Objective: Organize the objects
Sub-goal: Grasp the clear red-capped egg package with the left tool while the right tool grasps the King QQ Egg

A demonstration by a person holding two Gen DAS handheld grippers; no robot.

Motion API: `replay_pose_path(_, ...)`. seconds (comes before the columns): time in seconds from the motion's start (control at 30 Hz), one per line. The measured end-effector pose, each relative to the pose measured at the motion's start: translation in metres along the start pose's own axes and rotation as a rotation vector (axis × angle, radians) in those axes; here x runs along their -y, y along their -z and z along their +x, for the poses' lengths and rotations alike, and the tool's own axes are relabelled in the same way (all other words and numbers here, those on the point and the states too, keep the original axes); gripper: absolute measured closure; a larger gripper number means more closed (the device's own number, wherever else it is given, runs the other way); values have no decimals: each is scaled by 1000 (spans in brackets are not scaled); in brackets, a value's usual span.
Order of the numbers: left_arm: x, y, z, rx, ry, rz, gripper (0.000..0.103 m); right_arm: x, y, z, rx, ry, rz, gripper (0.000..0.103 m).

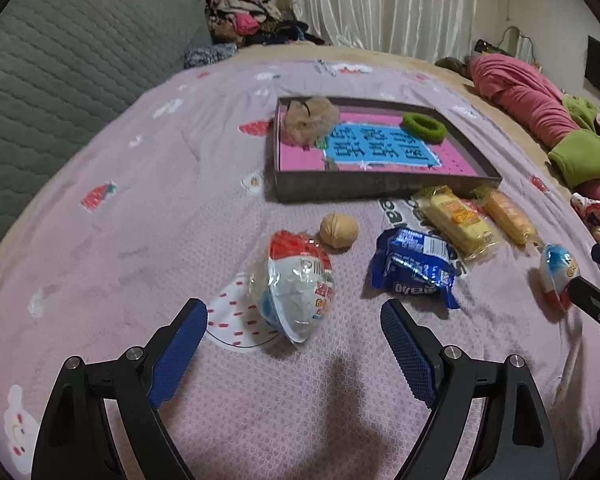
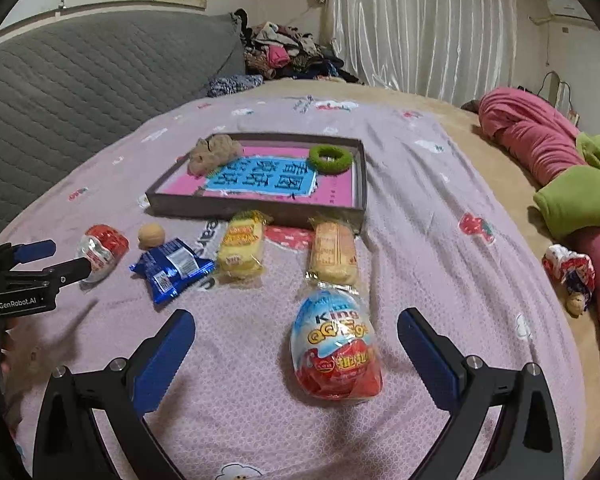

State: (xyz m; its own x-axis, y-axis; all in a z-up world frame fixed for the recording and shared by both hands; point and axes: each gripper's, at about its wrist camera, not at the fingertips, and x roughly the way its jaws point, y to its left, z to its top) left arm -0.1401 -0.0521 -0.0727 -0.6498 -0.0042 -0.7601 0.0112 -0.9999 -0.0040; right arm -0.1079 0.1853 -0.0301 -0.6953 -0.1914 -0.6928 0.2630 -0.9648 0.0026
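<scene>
my left hand-held gripper (image 1: pixel 294 344) stands wide open, nothing between its blue pads; the red-topped toy egg (image 1: pixel 296 288) lies on the bed cover (image 1: pixel 140 240) just past the tips, at about 12 o'clock in the left wrist view. my right hand-held gripper (image 2: pixel 296 354) is likewise spread wide, empty, with the blue-and-red king egg (image 2: pixel 336 348) lying between the open fingers, touching neither pad.

items on the bed, from the right wrist view:
- walnut (image 2: pixel 151 235) at 10 o'clock, just beside the red-topped egg.
- blue biscuit packet (image 2: pixel 172 268) at 11 o'clock, near the walnut.
- yellow snack pack (image 2: pixel 241 254) at 12 o'clock, its far end close to the tray wall.
- orange-striped snack pack (image 2: pixel 334 254) just beyond the king egg, at 12 o'clock.
- shallow grey tray (image 2: pixel 260 210) farther out at 12 o'clock, with a pink and blue printed floor; a beige fluffy hair tie (image 2: pixel 212 154) sits in its far left corner and a green hair ring (image 2: pixel 330 158) in its far right corner (both inside the walls).

pink and green bedding (image 2: pixel 560 168) lies heaped at 2 o'clock, well apart.
</scene>
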Motion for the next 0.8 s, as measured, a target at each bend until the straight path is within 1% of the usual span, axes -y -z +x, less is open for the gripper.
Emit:
replay_pose_path(0.07, -4, 0, 6, -17, 1, -18, 14, 2, 1, 6, -16, 0, 7, 1)
replay_pose_path(0.17, -9, -2, 13, -22, 6, -39, 14, 6, 2, 14, -34, -5, 22, 1)
replay_pose_path(0.33, -15, -6, 25, -29, 6, -54, 14, 19, 5, 30, -63, -27, 94, 1)
replay_pose_path(0.4, -17, -6, 29, -39, 21, -67, 14, 23, 6, 35, -74, -42, 121, 1)
replay_pose_path(0.47, -16, -8, 32, -32, 21, -69, 14, 25, 7, 39, -86, -38, 126, 1)
replay_pose_path(0.53, -14, -9, 33, -16, 3, -56, 14, 25, 7, 42, -87, -36, 127, 1)
replay_pose_path(0.6, -12, -10, 36, -21, 2, -50, 14, 24, 7, 45, -88, -32, 121, 1)
replay_pose_path(0.67, -12, -11, 37, -23, 24, -57, 14, 23, 7, 47, -93, -20, 108, 1)
replay_pose_path(0.7, -12, -11, 38, -21, 17, -62, 16, 21, 7, 50, -99, -12, 100, 1)
replay_pose_path(0.73, -12, -11, 39, -21, 14, -61, 22, 20, 7, 51, -102, -12, 95, 1)
replay_pose_path(0.77, -12, -11, 39, -23, 16, -62, 28, 19, 7, 52, -103, -11, 93, 4)
replay_pose_path(0.8, -12, -12, 41, -32, 30, -67, 40, 18, 8, 53, -105, -14, 92, 7)
